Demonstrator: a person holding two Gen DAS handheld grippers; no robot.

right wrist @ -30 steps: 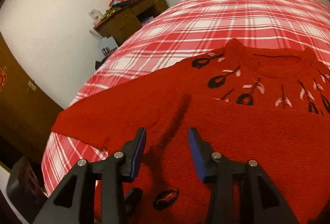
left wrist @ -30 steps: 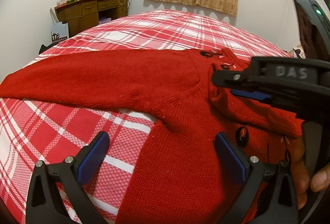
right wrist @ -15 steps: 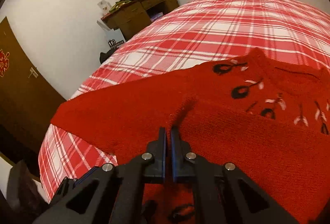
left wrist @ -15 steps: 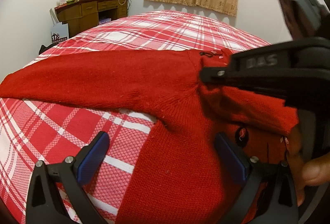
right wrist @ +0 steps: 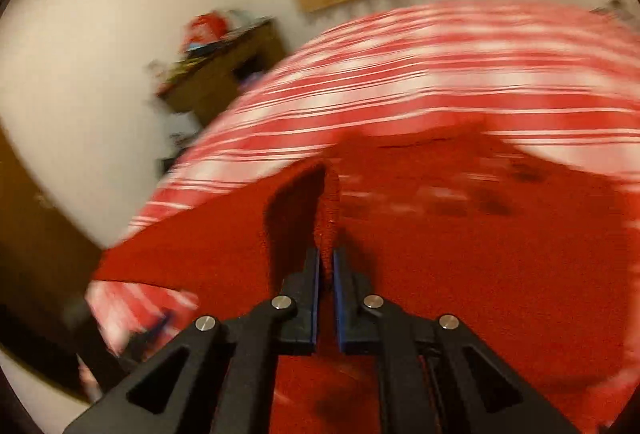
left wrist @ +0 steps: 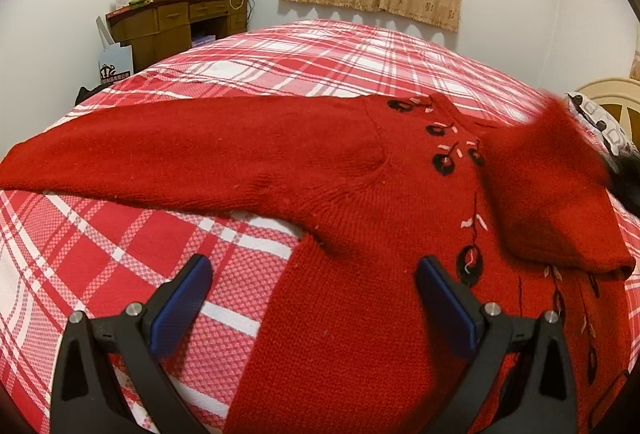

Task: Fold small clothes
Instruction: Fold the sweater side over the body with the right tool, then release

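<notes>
Bedroom, plaid bed [left wrist: 280, 66]: I'm folding the red sweater's [left wrist: 360, 314] second sleeve in.

The sweater is lying face up across the bed's near half, one sleeve [left wrist: 160, 154] stretching flat toward the left edge. My right tongs [right wrist: 326, 274] are clenching a pinch of the other sleeve [right wrist: 304, 210], lifting it up off the body; in the left view that raised fold [left wrist: 552, 162] is blurring over the chest. My left tongs [left wrist: 316, 298] are hanging released, empty, over the sweater's side edge. Next move, I judge: carrying the sleeve across the chest, laying it flat without dragging the body, then letting go.
</notes>
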